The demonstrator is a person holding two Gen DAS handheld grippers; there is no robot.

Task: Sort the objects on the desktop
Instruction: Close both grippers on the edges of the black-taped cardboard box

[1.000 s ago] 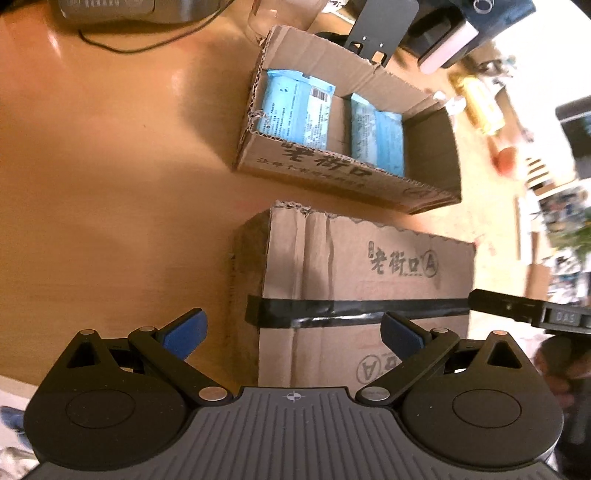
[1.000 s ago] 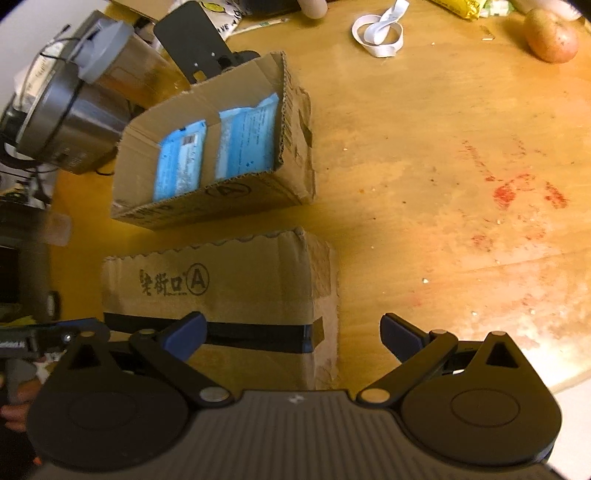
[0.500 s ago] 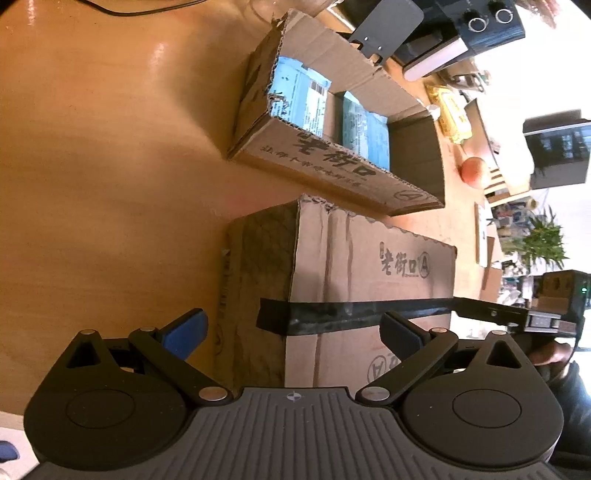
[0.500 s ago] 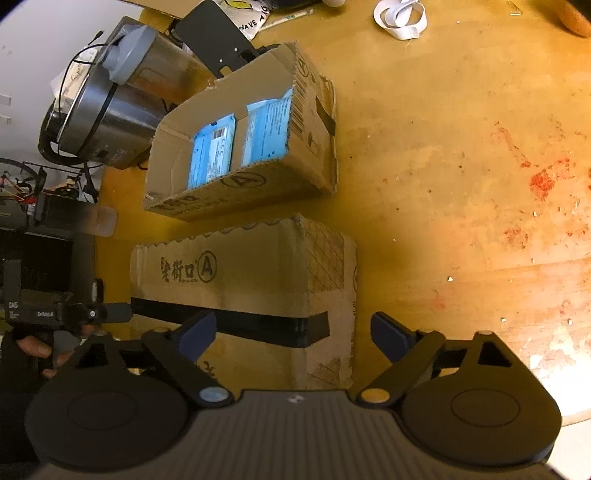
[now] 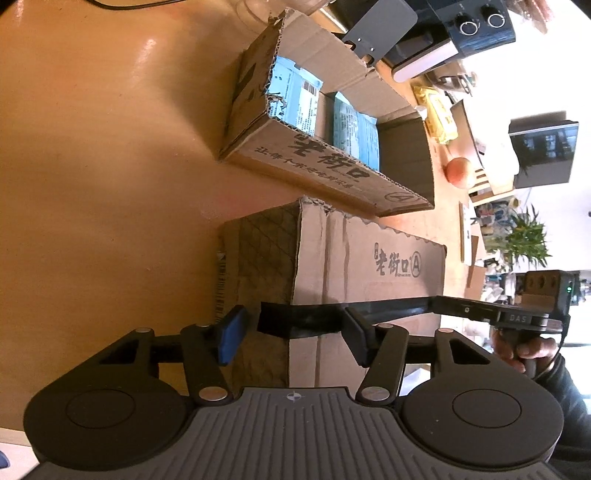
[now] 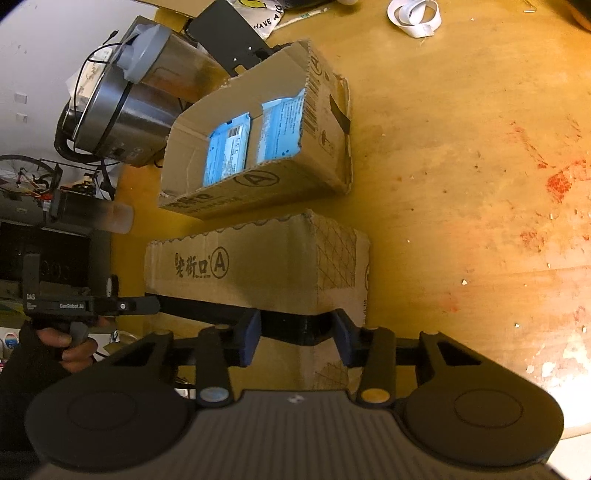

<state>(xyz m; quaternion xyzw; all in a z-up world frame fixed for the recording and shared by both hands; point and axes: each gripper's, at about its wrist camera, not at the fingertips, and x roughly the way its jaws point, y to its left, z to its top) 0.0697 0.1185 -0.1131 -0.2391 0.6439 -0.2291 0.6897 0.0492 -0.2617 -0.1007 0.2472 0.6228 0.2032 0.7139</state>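
A closed cardboard box [image 5: 369, 258] with a black tape band lies on the wooden table, also in the right wrist view [image 6: 258, 266]. My left gripper [image 5: 293, 339] is closing, its pads pressing the box's near left corner at the tape. My right gripper [image 6: 297, 338] is closing on the near right corner, pads against the taped cardboard. Behind it stands an open cardboard box [image 5: 332, 162] holding two blue packets [image 6: 225, 151]. Each view shows the other gripper's body held by a hand at the box's far end.
An apple [image 5: 460, 171], a yellow pack [image 5: 439, 110] and a black appliance [image 5: 461, 29] sit beyond the open box. A steel cooker [image 6: 110, 110] and a clear cup [image 6: 110, 218] stand at the left. A white strip loop [image 6: 413, 16] and red stains [image 6: 557, 181] mark the table at right.
Both grippers' jaws have gone from wide open to pinched on the closed box's near corners. The left gripper has dropped lower and tipped toward the box.
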